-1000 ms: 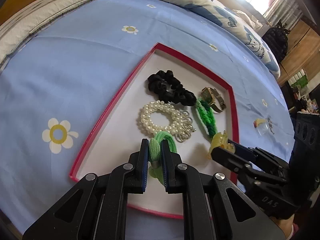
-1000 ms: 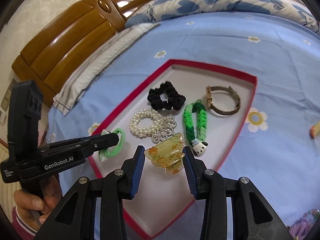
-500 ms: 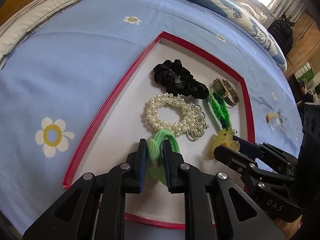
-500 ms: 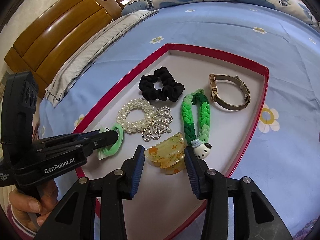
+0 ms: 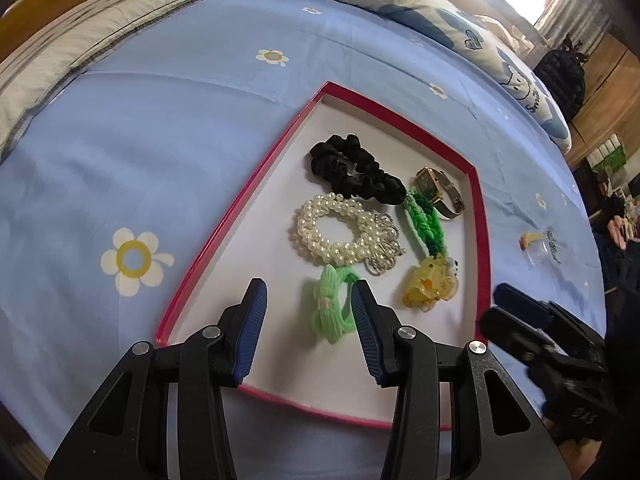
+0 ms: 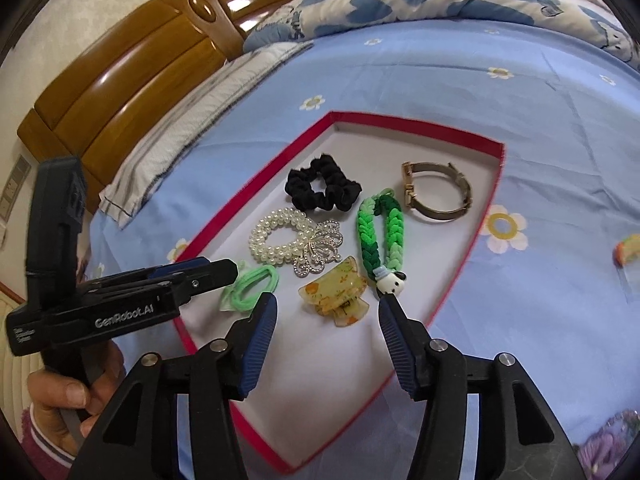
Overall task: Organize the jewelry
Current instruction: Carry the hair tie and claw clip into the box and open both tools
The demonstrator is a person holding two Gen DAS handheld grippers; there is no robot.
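Observation:
A red-rimmed white tray (image 5: 240, 200) (image 6: 456, 136) lies on the blue bedsheet. In it lie a black scrunchie (image 5: 352, 170) (image 6: 322, 186), a pearl bracelet with a silver butterfly (image 5: 336, 232) (image 6: 288, 240), a green braided strap with a panda charm (image 5: 426, 220) (image 6: 384, 236), a gold watch (image 5: 440, 190) (image 6: 438, 192), a light green hair tie (image 5: 334, 306) (image 6: 250, 286) and a yellow hair claw (image 5: 430, 286) (image 6: 334, 292). My left gripper (image 5: 306, 312) is open around the green hair tie, which rests on the tray. My right gripper (image 6: 326, 320) is open just behind the hair claw, which rests on the tray.
A small clear item with an orange bit (image 5: 538, 244) (image 6: 628, 250) lies on the sheet right of the tray. A pillow and quilt lie at the far side, with a wooden headboard (image 6: 132, 80) behind.
Both grippers have opened. The left let go of the green hair tie and the right let go of the yellow hair claw; both items now lie in the tray. The right gripper drew back.

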